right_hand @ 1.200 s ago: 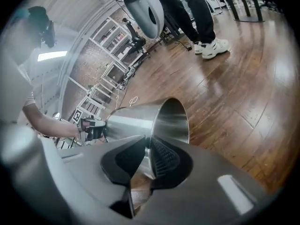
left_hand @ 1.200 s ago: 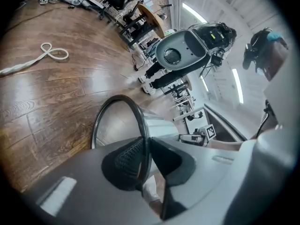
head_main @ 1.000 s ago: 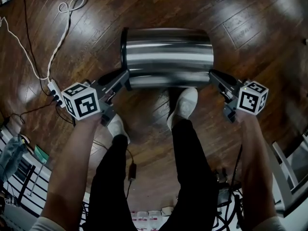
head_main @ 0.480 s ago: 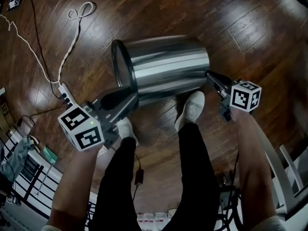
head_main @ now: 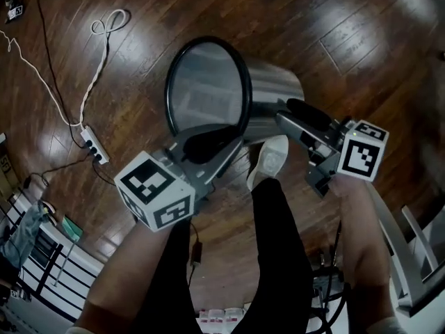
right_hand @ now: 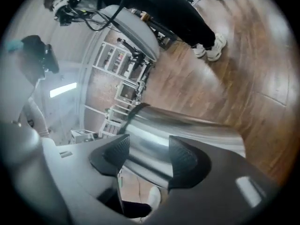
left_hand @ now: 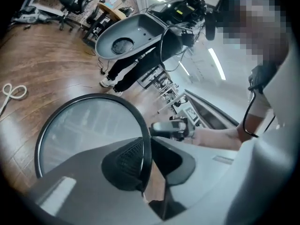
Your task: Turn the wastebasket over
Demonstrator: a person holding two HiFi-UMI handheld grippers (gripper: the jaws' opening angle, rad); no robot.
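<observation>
**Fig. Wastebasket mid-turn, held at the rim**

The steel wastebasket [head_main: 274,92] is tilted above the wood floor [head_main: 361,54], just ahead of my shoe [head_main: 268,160]. Its black-rimmed mouth faces up toward me and its base points away to the right. I cannot tell whether the base touches the floor.

My left tongs [head_main: 208,141] are clamped on the near rim, one pad inside the mouth and one outside, as the left gripper view shows [left_hand: 144,158]. My right tongs [head_main: 295,117] have just been opening. Their jaws stand wide apart, with the shiny side wall filling the gap between them [right_hand: 145,158], and the pads do not seem to press on it.

To do this step well, I judge that the left tongs should act as the pivot, with the rim seated deep between the pads. The right tongs should take a fresh hold lower on the wall before the base swings over. Polished steel is likely to slip, so a slow, square grip suits it.

The floor is dark glossy planks. A looped white cord [head_main: 104,23] and a power strip [head_main: 92,147] lie well to the left. Shelving [right_hand: 117,74] and another person [right_hand: 208,48] stand farther off.
</observation>
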